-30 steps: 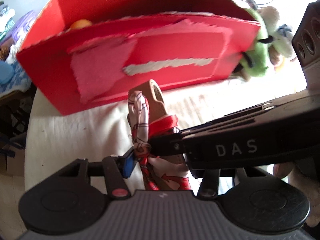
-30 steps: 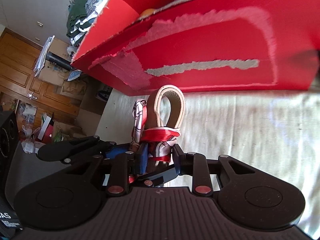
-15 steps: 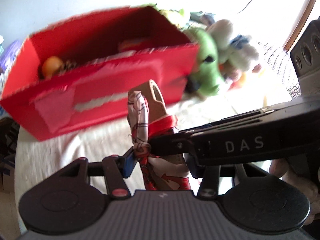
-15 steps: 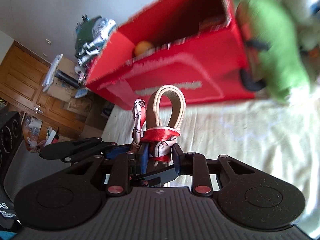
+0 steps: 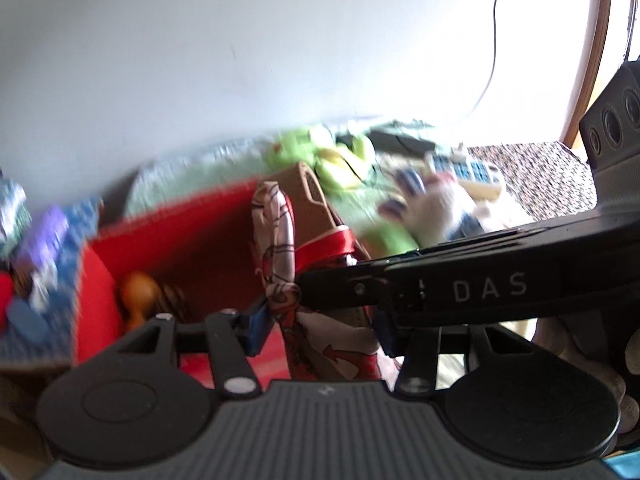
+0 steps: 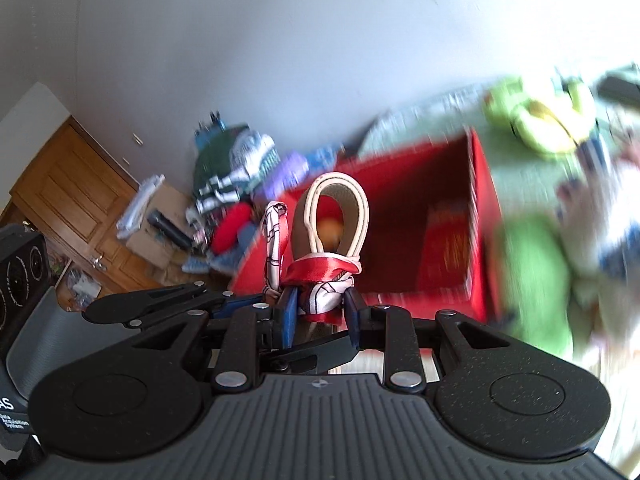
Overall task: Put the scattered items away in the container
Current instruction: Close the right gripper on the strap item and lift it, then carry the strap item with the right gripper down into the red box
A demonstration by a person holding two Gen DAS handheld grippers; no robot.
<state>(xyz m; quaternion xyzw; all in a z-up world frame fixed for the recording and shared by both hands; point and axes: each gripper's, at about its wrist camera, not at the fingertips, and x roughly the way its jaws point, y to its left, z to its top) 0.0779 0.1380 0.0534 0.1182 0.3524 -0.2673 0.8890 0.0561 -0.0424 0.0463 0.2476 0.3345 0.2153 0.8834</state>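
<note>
both views motion-blurred; near objects sharp, background smeared.

held item: a tan strap loop [image 6: 335, 216] with a red-and-white patterned scarf [image 6: 320, 276] knotted around its base. the loop stands upright above the gripper fingers.

right gripper [image 6: 318, 314] — blue-padded fingers clenched on the scarf-wrapped base of the strap loop, one pad on each side of the fabric. left gripper [image 5: 320, 322] — fingers also pressed in on the same bundle, lower scarf folds bunched between them; the right gripper's black body crosses this view from the right, lettered "das", its tip reaching the knot.

container: a red box [image 6: 478, 208], open at the top, lies past and below the held bundle in both views. in the right wrist view the loop overlaps the box's near-left wall; the interior is visible to the right of the loop. an orange round object [image 5: 136, 290] sits inside near the left wall, with a dark striped item just beside it — identity unclear.

surroundings: green plush toy [image 6: 534, 280] just right of the box, touching or nearly so — cannot tell. pile of clothes [image 6: 236, 164] behind the box to the left, wooden door [image 6: 68, 196] at far left.
</note>
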